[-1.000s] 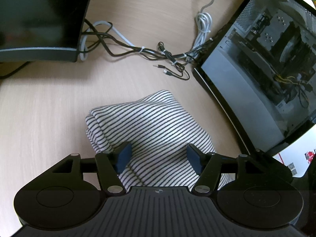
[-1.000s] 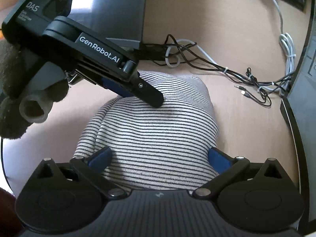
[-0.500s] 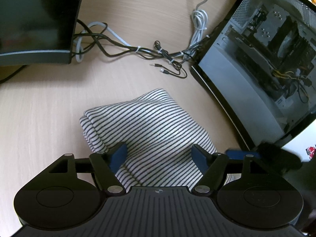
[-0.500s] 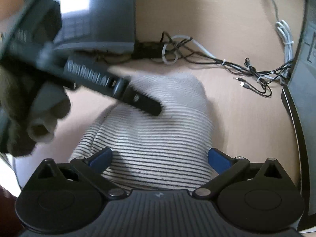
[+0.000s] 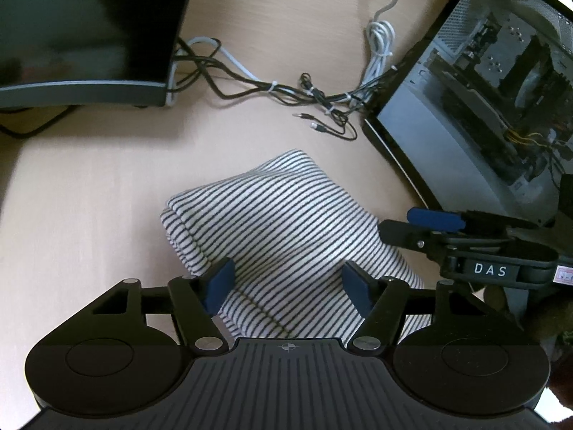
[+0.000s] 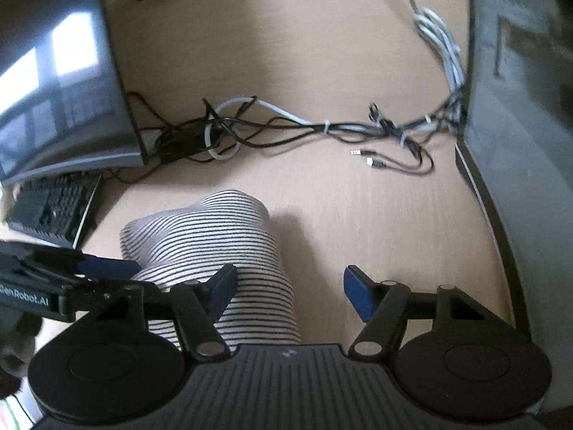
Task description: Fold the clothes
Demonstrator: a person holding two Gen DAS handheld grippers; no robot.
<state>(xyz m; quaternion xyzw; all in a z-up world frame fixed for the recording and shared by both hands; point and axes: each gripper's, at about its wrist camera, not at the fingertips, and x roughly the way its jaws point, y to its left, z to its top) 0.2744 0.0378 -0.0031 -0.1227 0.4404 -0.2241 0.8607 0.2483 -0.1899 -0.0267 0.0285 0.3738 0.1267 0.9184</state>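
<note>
Folded striped garment [image 5: 283,222] lay on the surface [image 5: 89,193].
Its long axis ran near-to-far, slightly leftward; I kept left gripper [image 5: 286,283] and right gripper [image 6: 290,288] wide open, holding nothing.

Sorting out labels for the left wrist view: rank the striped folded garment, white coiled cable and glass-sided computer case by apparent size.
1. Glass-sided computer case, cut off by the frame.
2. Striped folded garment, nearer the camera, so this ranking is unsure.
3. White coiled cable, clearly smallest.

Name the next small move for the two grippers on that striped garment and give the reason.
Probably lift both away and stop. The striped garment already lies folded into a compact bundle on the desk, and the left gripper and right gripper both hang open, gripping nothing; no loose edge shows that needs tucking.
</note>
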